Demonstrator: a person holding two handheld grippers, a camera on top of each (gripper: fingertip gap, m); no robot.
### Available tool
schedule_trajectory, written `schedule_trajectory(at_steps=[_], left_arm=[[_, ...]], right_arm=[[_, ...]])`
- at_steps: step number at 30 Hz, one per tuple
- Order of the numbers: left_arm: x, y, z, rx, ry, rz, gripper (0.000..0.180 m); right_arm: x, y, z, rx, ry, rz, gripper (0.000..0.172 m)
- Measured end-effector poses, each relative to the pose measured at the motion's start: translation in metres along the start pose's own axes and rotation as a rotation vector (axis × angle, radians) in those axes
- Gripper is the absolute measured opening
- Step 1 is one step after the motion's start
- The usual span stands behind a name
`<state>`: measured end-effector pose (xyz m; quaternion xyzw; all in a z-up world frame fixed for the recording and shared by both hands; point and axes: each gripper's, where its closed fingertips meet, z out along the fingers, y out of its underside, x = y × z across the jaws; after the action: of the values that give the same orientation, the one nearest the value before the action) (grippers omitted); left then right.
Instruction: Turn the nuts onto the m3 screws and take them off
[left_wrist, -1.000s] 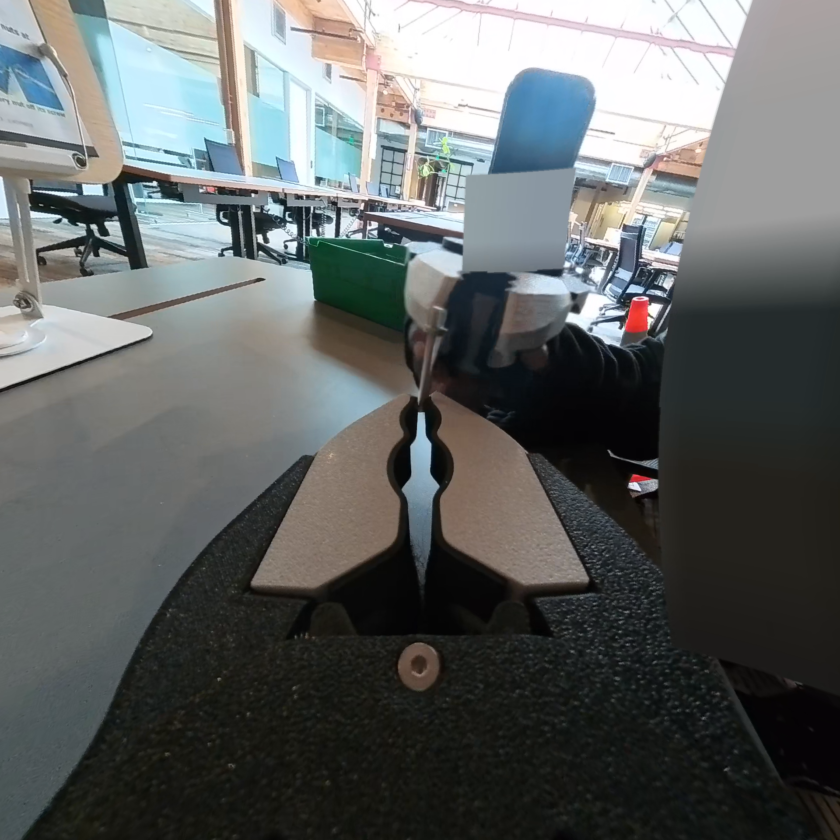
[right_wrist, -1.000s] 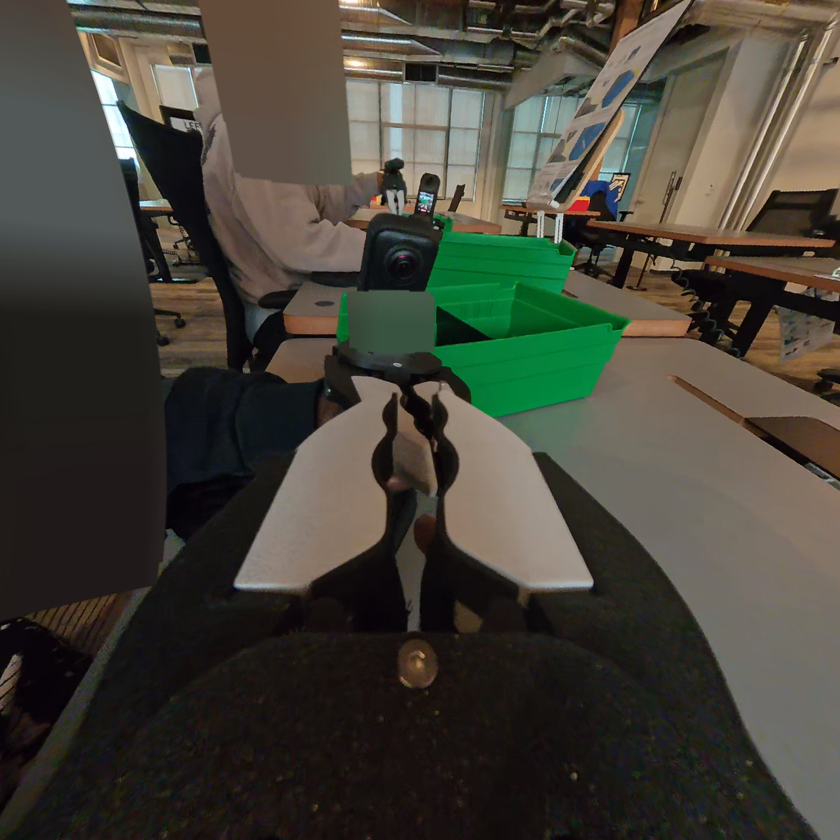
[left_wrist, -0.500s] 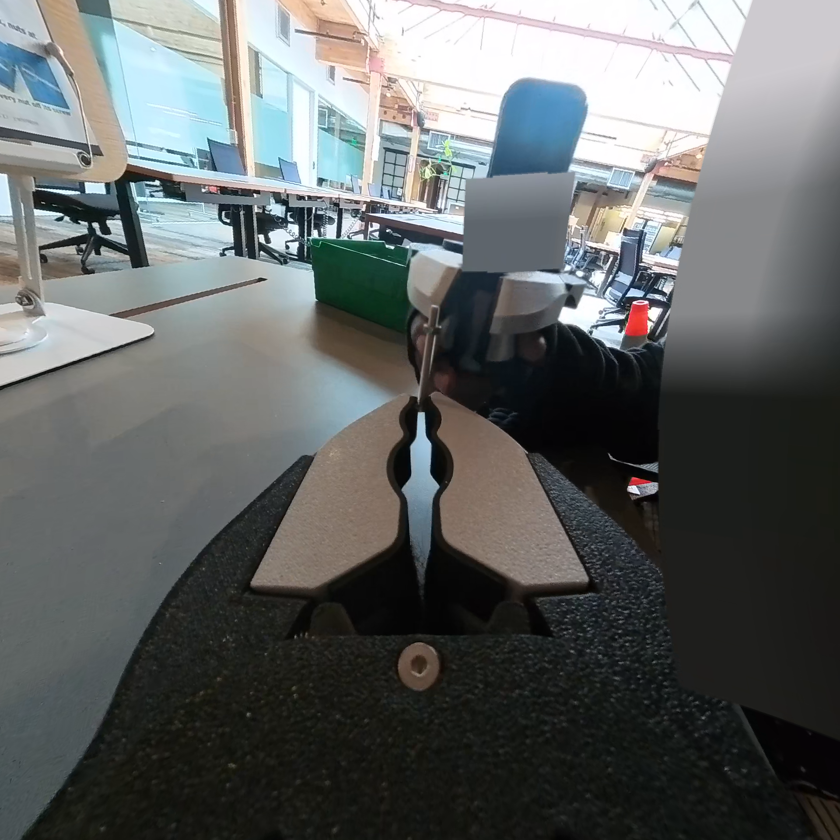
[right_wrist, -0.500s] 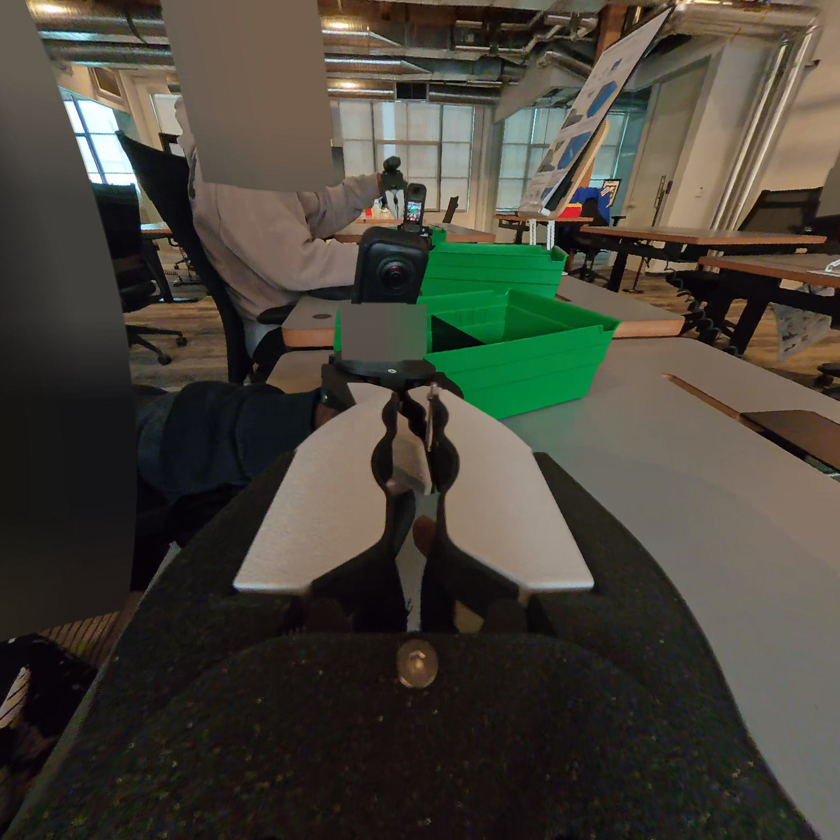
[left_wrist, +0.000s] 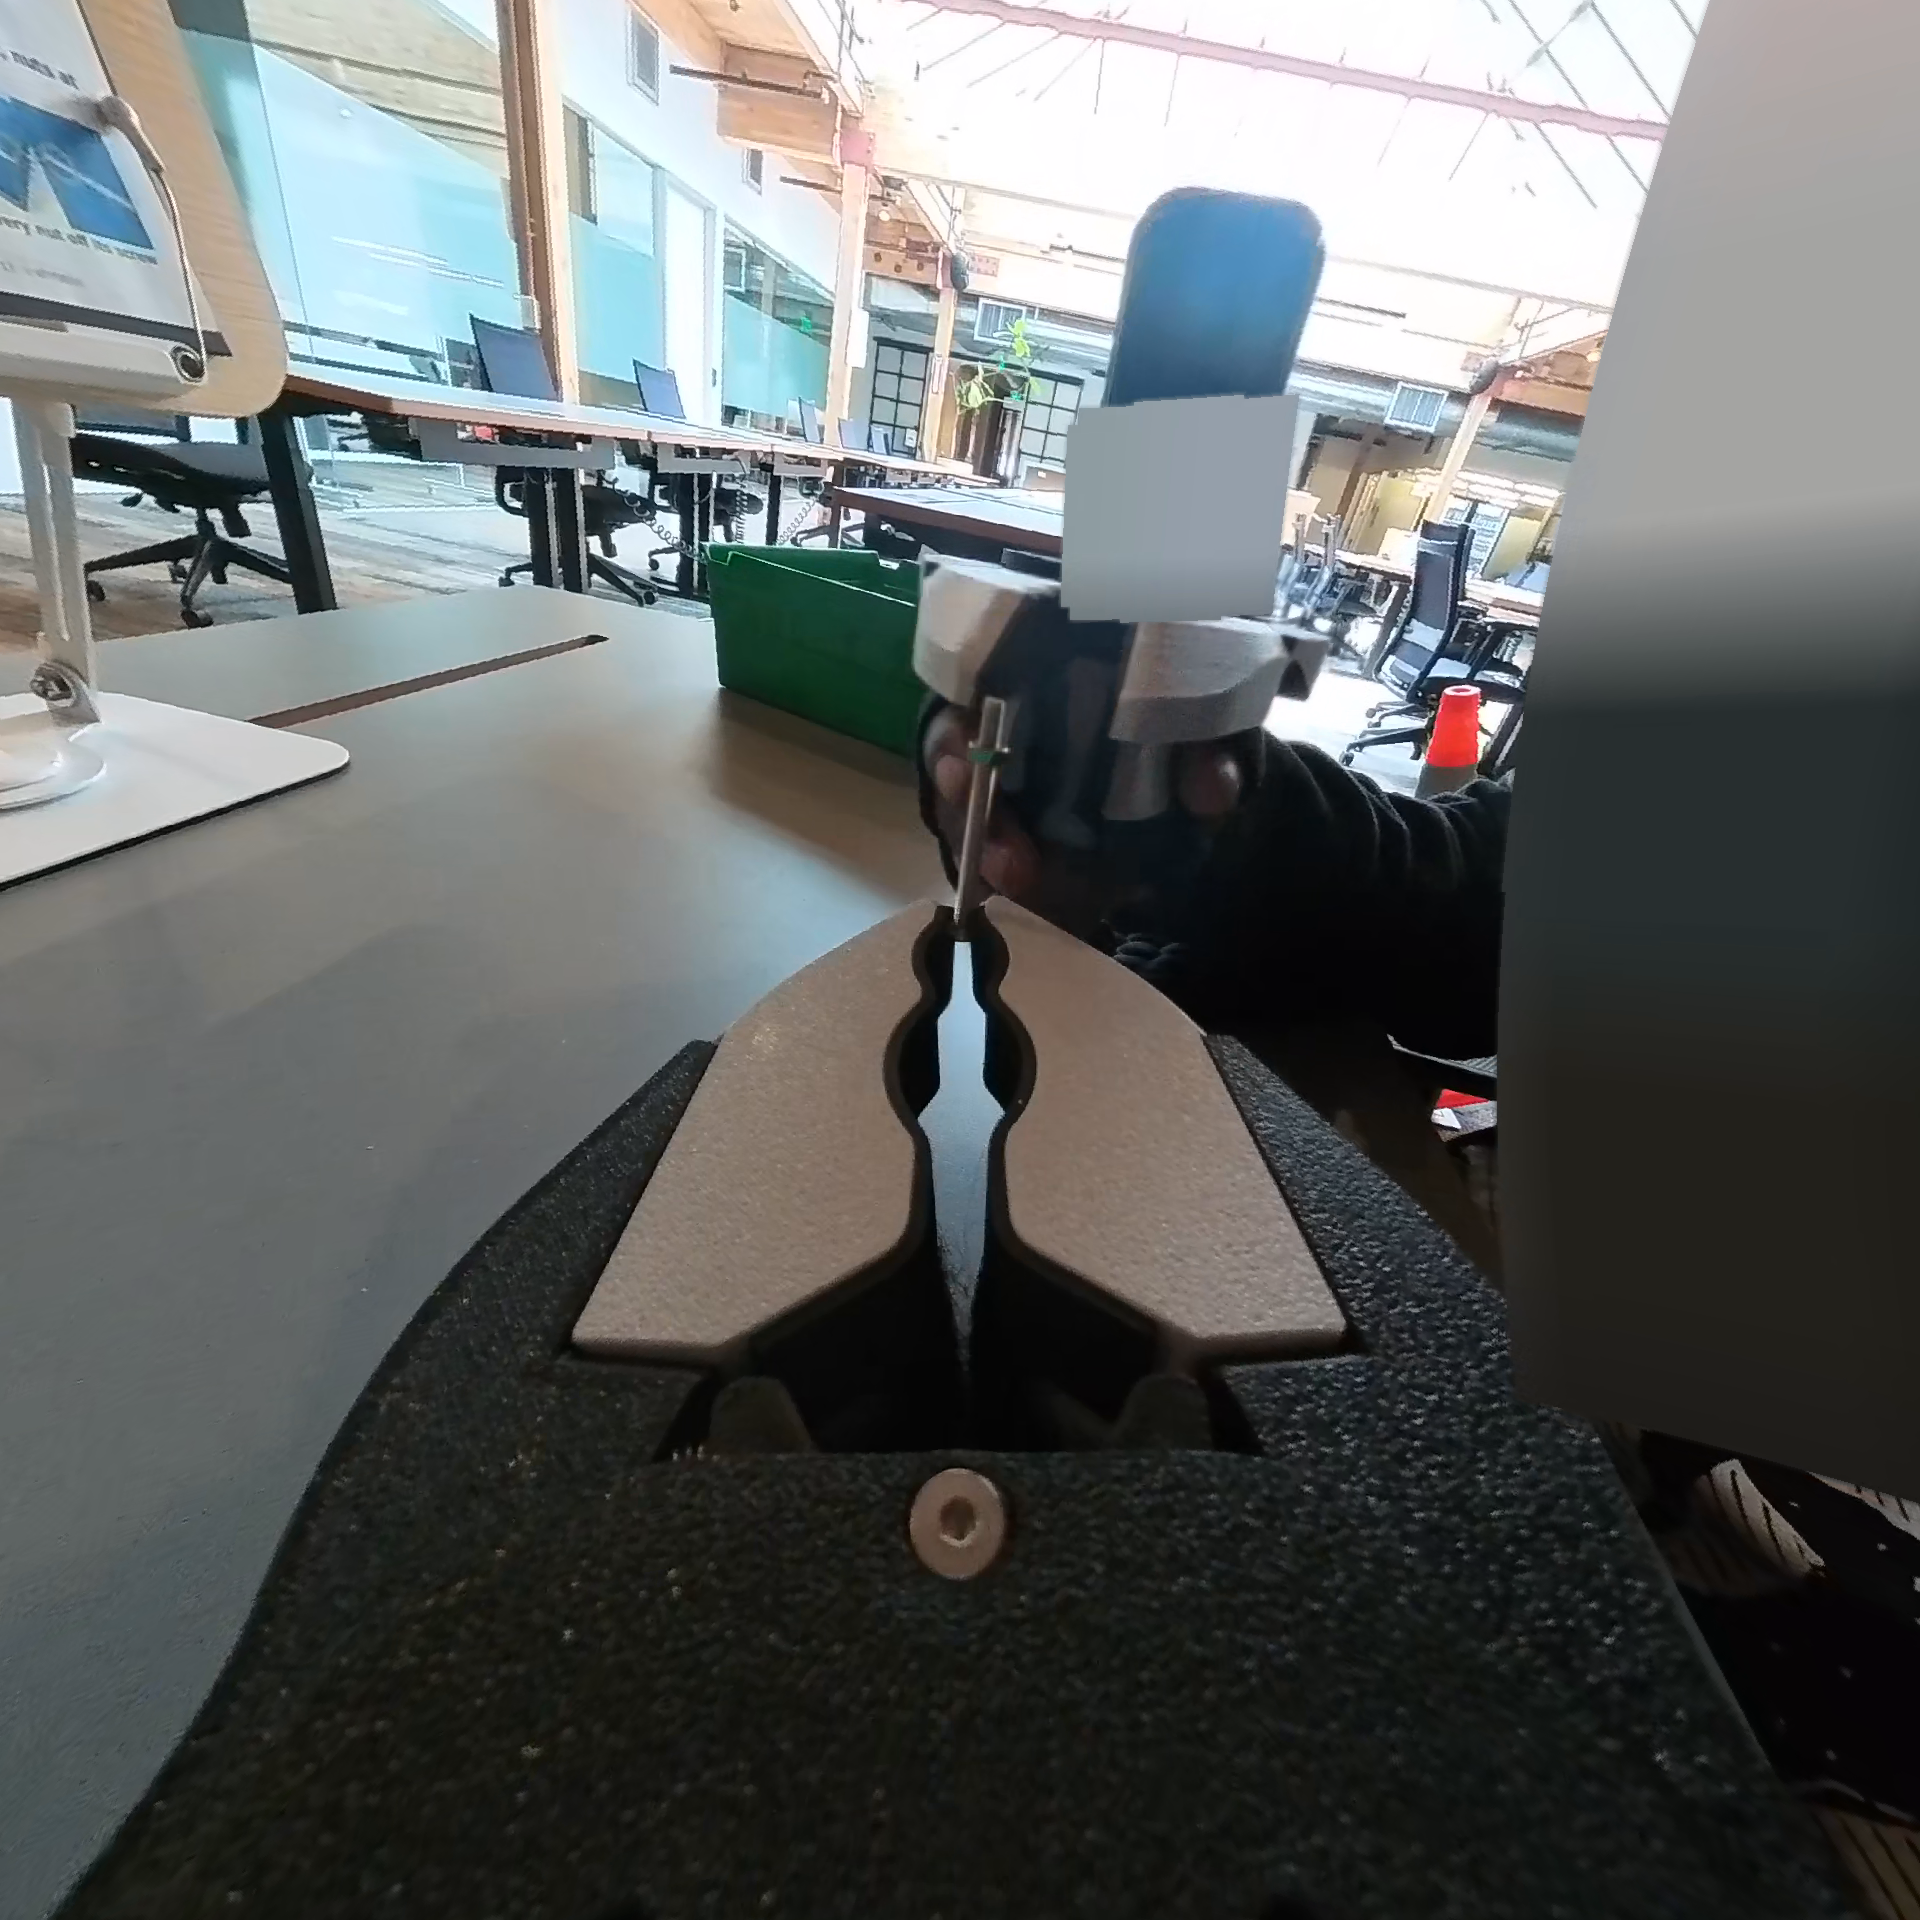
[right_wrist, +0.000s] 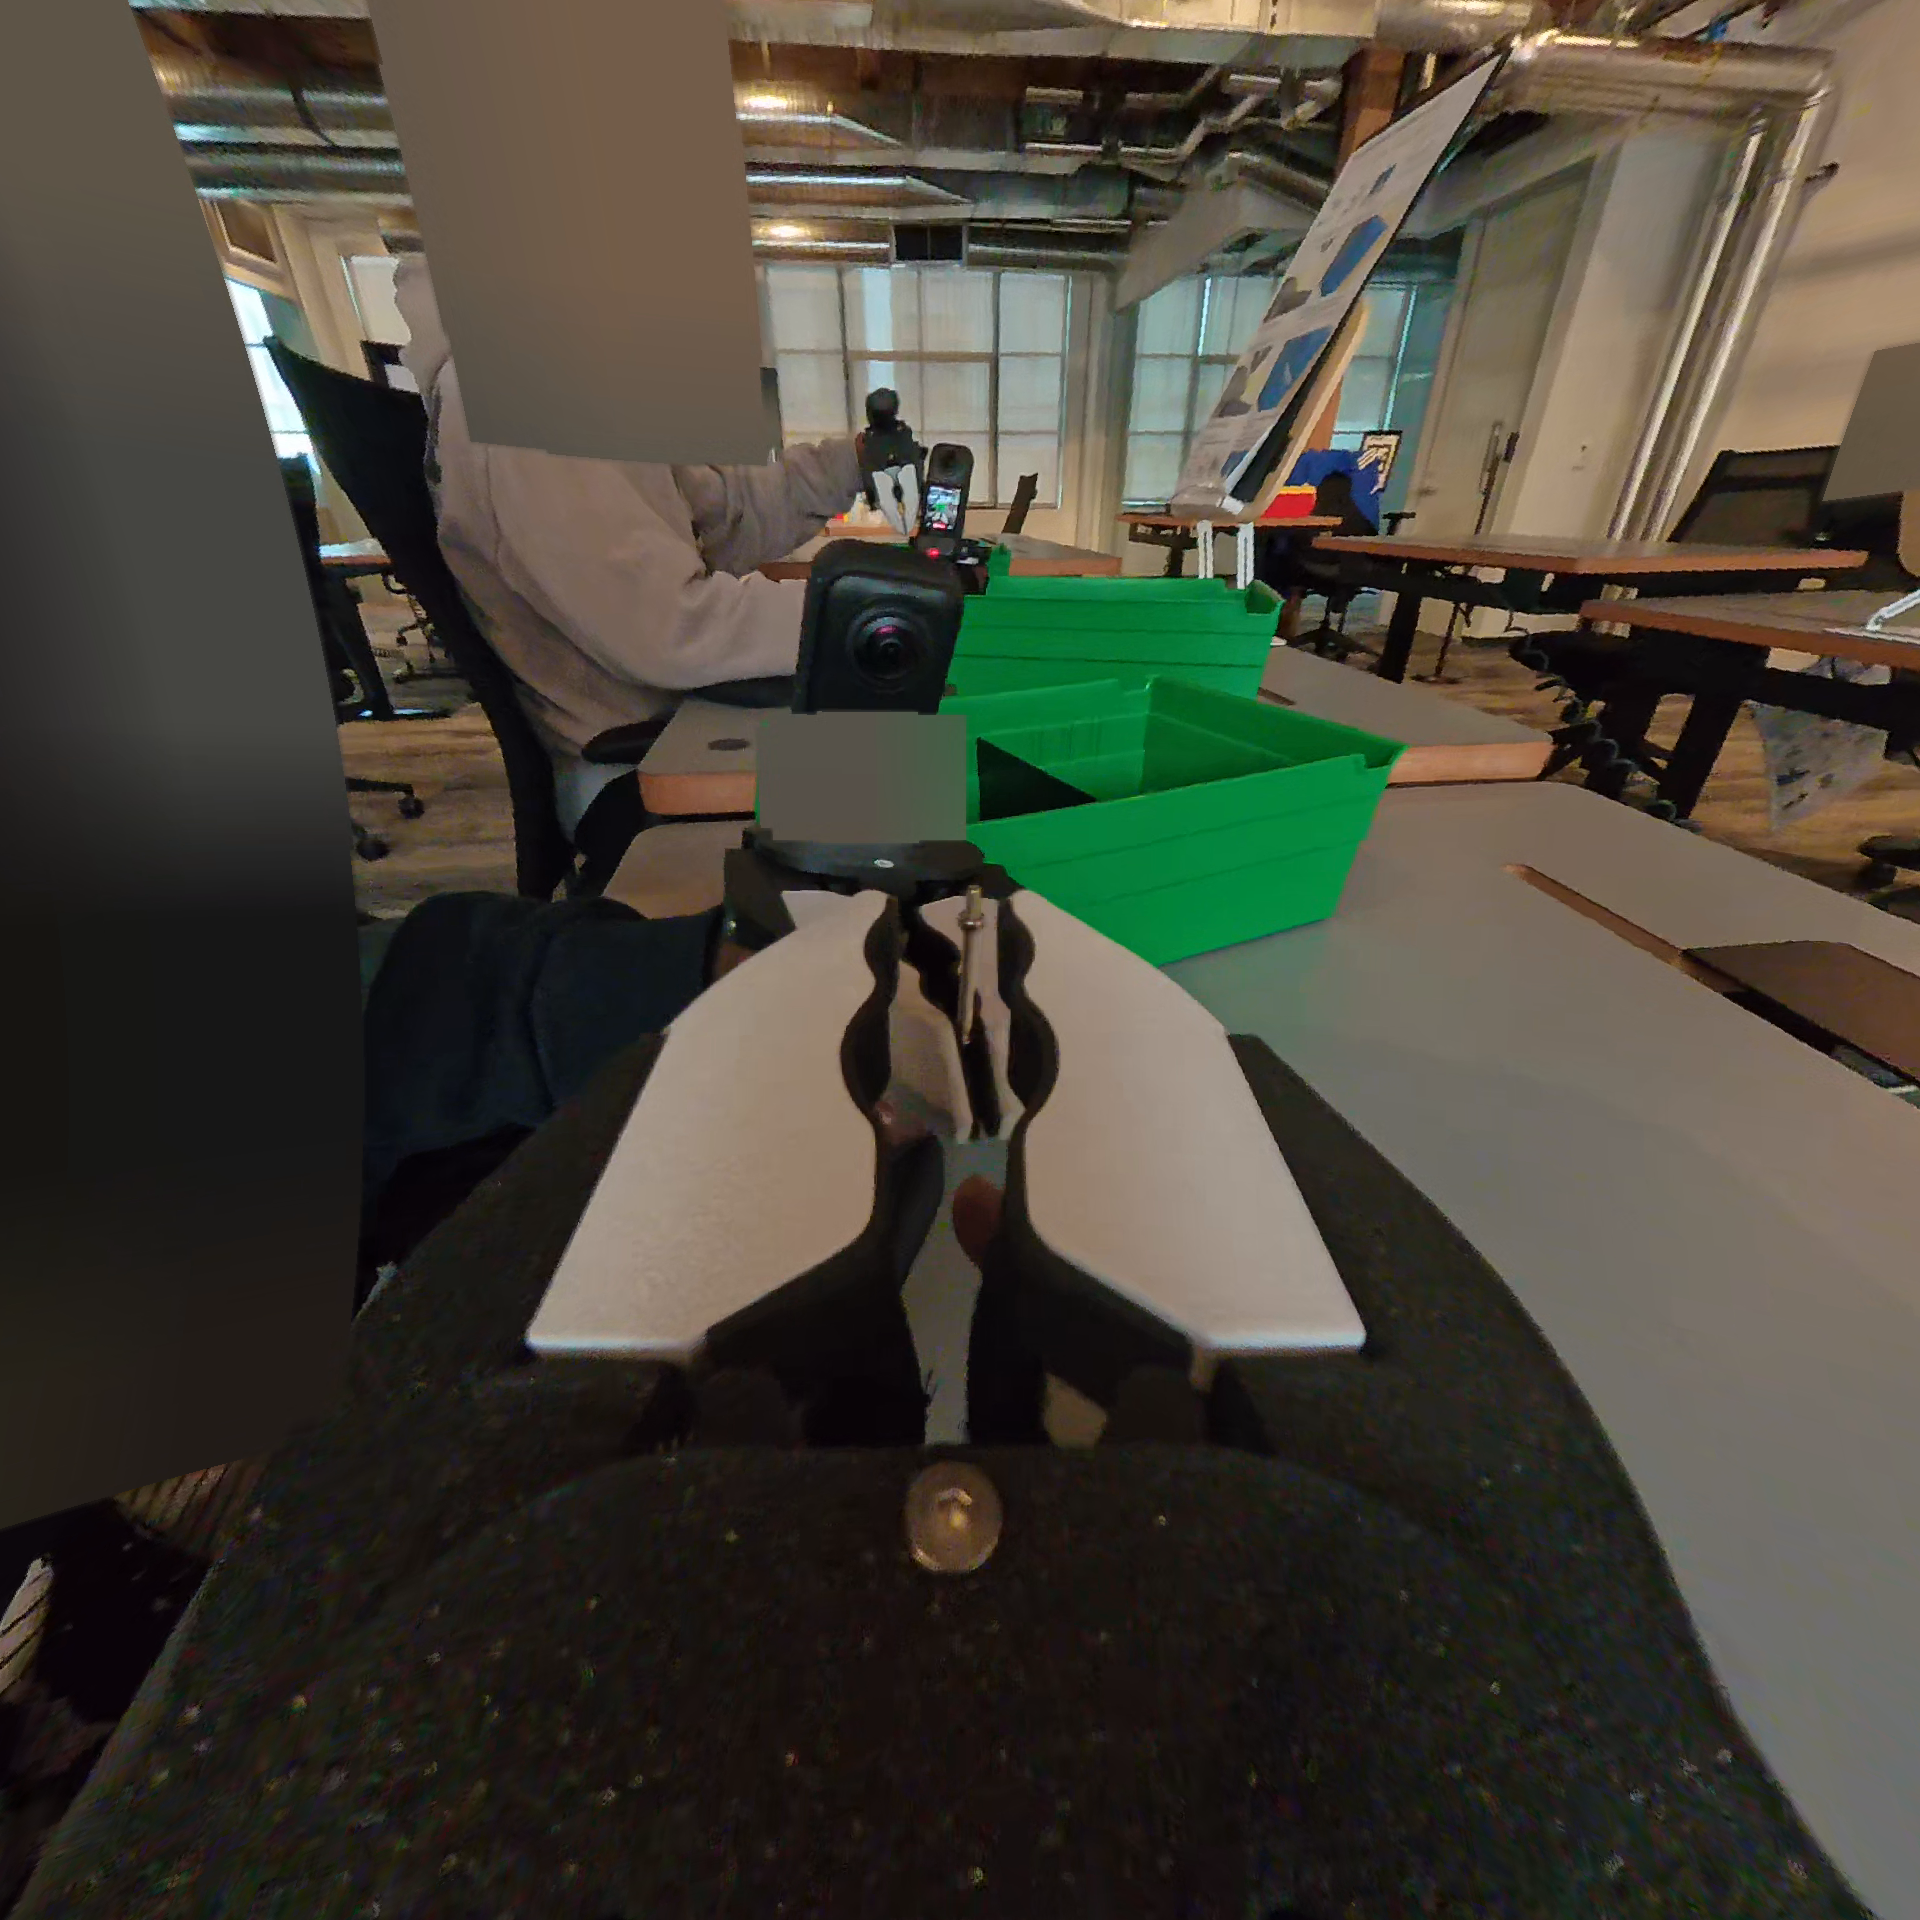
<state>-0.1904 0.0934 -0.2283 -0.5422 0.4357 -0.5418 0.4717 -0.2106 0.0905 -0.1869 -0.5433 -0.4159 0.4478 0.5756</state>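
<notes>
A grey worktop (left_wrist: 312, 1039) carries a green bin (right_wrist: 1174, 831). Above it, the left tongs (left_wrist: 961, 920) are clenched on the lower end of a thin upright screw (left_wrist: 977, 821). A small nut (left_wrist: 987, 758) sits near its top, between the parted right tongs (right_wrist: 945, 914).
</notes>
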Motion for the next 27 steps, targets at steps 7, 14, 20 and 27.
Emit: schedule_trajectory(at_steps=[7,14,20,27], left_arm=[[0.0,0.0,0.0,-0.001,-0.002,0.001,0.002],[0.0,0.0,0.0,-0.001,-0.003,0.001,0.002],[0.0,-0.001,-0.001,0.004,-0.004,0.002,0.002],[0.0,0.0,0.0,0.0,-0.003,0.007,0.002]], right_arm=[[-0.008,0.007,0.008,-0.037,-0.025,-0.033,0.026],[-0.001,0.002,0.0,-0.006,-0.004,-0.006,0.019],[0.001,0.008,0.0,-0.044,0.016,-0.042,0.023],[0.004,0.016,0.003,-0.08,0.034,-0.042,0.02]])
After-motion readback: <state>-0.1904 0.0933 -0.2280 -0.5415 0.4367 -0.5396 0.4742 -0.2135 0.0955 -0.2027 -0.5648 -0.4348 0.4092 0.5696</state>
